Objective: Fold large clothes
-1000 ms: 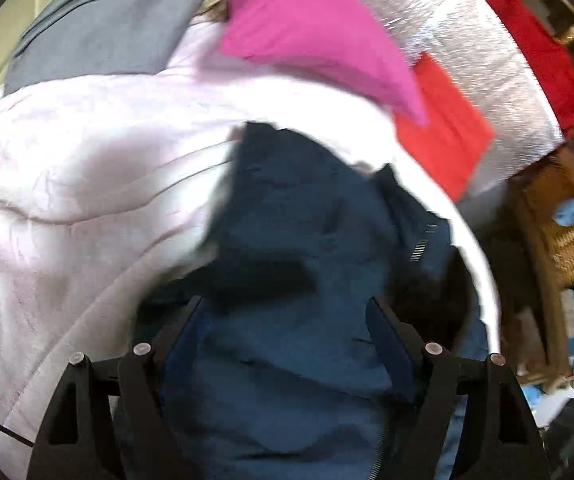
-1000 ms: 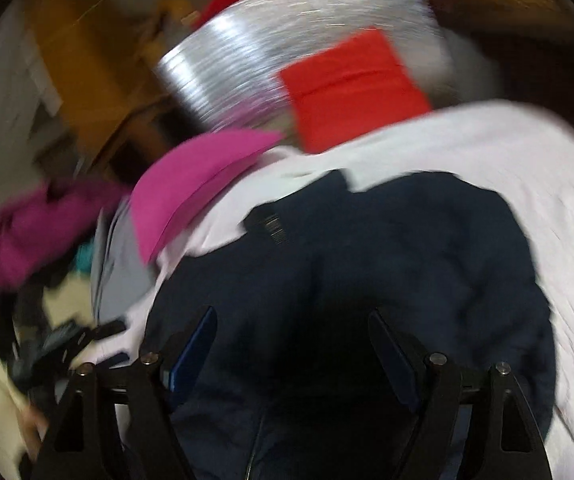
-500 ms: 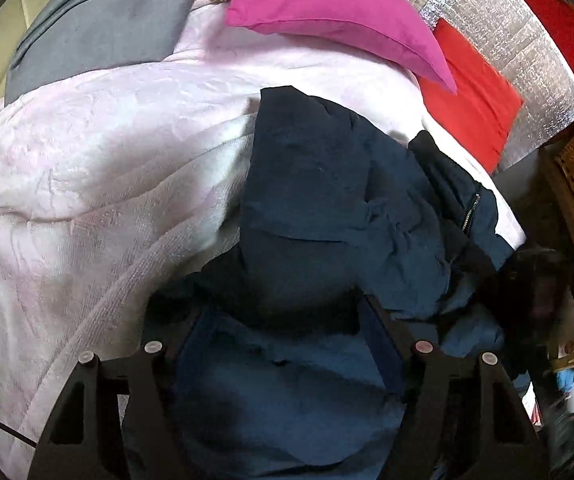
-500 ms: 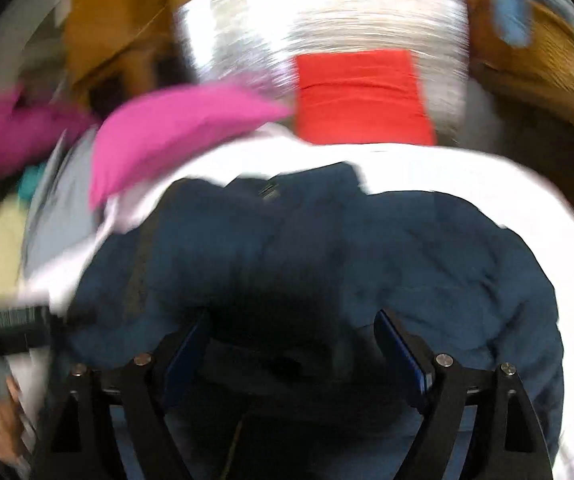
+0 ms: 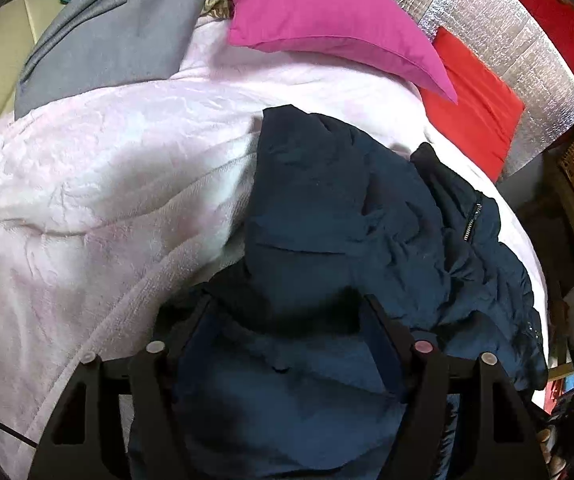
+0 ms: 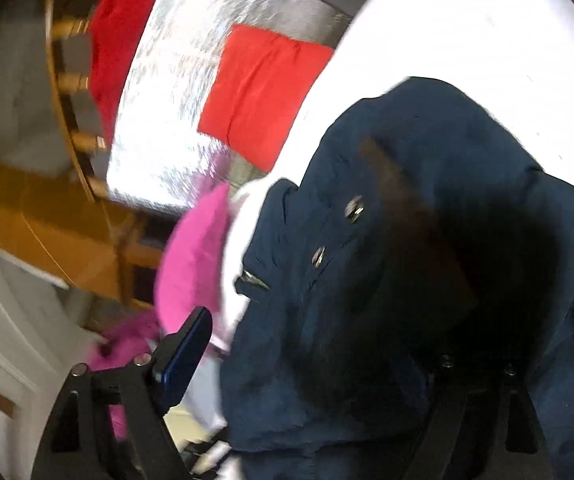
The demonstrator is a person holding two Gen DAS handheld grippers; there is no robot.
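Left wrist view: my left gripper (image 5: 287, 320) has just been closing, a fold of the navy jacket (image 5: 347, 208) bunched between its jaws, not clearly clamped. That jacket lies on the pale blanket (image 5: 87, 184), running up and rightward. My right gripper (image 6: 327, 360) gapes wide; jacket cloth drapes over its right finger.
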